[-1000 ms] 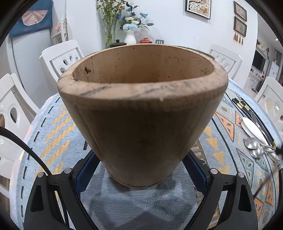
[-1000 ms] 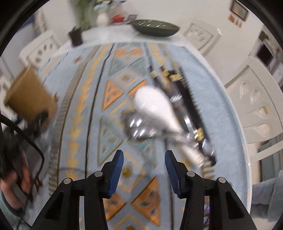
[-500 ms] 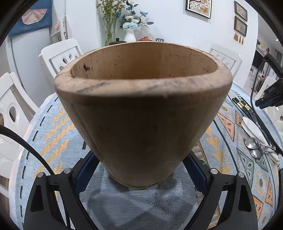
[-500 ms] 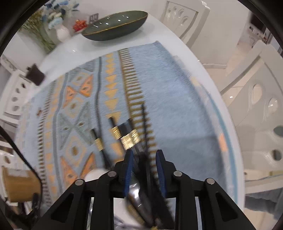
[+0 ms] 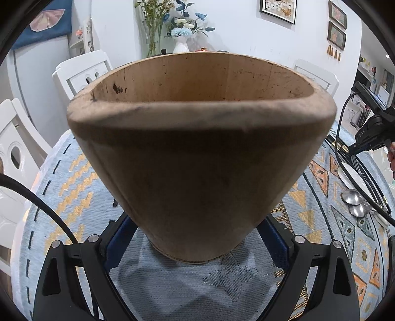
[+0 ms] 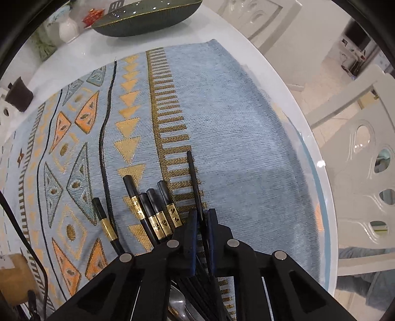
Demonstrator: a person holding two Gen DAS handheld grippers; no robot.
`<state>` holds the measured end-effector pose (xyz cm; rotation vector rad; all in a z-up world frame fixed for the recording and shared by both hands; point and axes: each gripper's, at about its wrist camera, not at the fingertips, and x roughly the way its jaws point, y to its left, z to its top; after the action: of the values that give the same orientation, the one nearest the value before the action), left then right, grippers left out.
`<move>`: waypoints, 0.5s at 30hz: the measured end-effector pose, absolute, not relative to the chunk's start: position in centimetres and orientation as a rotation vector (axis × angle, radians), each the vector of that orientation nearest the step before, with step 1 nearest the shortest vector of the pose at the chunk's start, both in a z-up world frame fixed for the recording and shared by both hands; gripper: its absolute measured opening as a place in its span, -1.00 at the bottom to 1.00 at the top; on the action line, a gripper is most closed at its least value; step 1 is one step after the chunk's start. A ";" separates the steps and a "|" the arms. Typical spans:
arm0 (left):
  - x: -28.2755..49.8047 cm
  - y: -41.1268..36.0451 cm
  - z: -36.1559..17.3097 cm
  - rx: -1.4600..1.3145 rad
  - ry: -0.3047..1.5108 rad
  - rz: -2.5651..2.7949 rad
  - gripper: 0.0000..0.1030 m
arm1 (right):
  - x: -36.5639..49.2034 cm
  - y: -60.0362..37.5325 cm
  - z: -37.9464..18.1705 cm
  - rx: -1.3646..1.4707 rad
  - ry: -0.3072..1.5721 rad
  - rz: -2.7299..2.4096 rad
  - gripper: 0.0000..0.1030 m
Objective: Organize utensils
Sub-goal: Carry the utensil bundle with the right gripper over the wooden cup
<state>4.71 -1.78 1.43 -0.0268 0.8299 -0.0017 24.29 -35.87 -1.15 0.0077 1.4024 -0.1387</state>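
Clamping on a single black chopstick (image 6: 195, 182): the right gripper (image 6: 201, 217) points steeply down at the table, its blue pads pulled nearly together with the thin stick pinched between them. Jaws have just been closing onto it. The stick's free end runs up-frame across the gold comb stripe of the tablecloth (image 6: 246, 138).

Just left of the right gripper, 5 more black chopsticks with gold bands (image 6: 158, 219) lie loose on the cloth, roughly parallel, 1 of them set a bit apart further left. Spoons (image 6: 177, 303) show partly under the gripper body; in the left wrist view 2 spoon bowls (image 5: 355, 200) sit at the far right of the table, next to a white spoon (image 5: 350, 172).

Left gripper (image 5: 197, 237) holds the wooden holder (image 5: 197, 153) by its narrow base, 1 blue pad on each side, pressing on it. Holder is upright, base at the cloth; can't tell if it's resting or slightly lifted. Inside looks empty as far as the view shows.

Holder and chopstick pile are well apart. A dark green dish (image 6: 148, 17) sits at the far table edge.
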 end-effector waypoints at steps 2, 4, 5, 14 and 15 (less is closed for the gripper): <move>4.8 -1.8 1.4 -0.028 0.830 -0.002 0.81 | 24.4 -35.9 -1.2 -0.008 1.401 -0.140 -0.87; 4.8 -1.7 1.5 -0.030 0.830 -0.003 0.81 | 24.2 -36.0 -0.7 -0.010 1.365 -0.147 -0.91; 4.8 -1.6 1.5 -0.032 0.830 -0.004 0.81 | 23.9 -35.9 0.2 -0.017 1.324 -0.152 -0.91; 4.8 -1.7 1.5 -0.034 0.829 -0.004 0.81 | 18.1 -35.6 9.1 0.032 1.082 -0.107 -0.91; 4.8 -1.7 1.5 -0.035 0.828 -0.005 0.81 | 17.1 -35.2 10.0 0.050 1.059 -0.097 -0.91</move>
<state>4.83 -1.66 1.53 -0.0353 0.8282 -0.0050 17.06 -35.19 10.01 0.0496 1.0585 -0.0968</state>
